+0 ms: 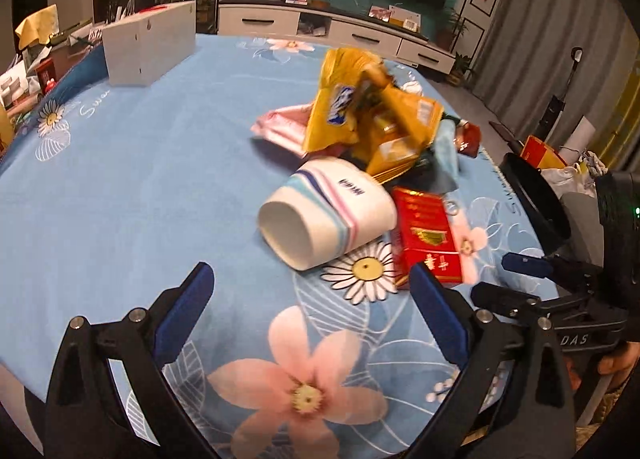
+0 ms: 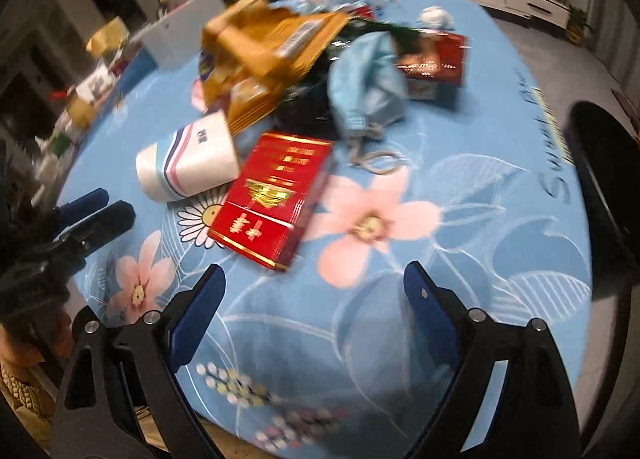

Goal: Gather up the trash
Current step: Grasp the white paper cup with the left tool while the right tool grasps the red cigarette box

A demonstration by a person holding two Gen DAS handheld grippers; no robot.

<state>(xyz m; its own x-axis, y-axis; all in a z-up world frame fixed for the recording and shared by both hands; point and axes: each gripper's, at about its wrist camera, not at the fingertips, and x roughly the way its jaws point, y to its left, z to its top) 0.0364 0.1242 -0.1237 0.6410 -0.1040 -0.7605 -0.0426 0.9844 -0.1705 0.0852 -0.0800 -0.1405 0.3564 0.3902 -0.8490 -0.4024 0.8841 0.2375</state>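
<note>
Both tools are hanging over the near edge of the flowered blue tablecloth (image 1: 120,163), so this looks like the approach step, with nothing picked up yet. The left gripper (image 1: 312,291) is standing wide with only cloth showing between its blue pads, and the right gripper (image 2: 314,291) is standing wide too, nothing between its fingers. The trash is lying in a loose heap just beyond them: a paper cup (image 1: 324,215) is lying tipped on its side with its mouth toward the left tool, a red carton (image 2: 272,199) is lying flat and touching the cup's side, and behind these a yellow snack bag (image 1: 352,111), a light blue face mask (image 2: 368,75) and a second red box (image 2: 436,59) are piling against each other. A dark bin (image 1: 536,199) is sitting just off the table's right edge — probably where the pieces are meant to go. The next move is likely calling for one tool to reach forward and close on a near piece — the cup for the left, the carton for the right — with the flat carton needing the fingers to straddle its narrow sides.
</note>
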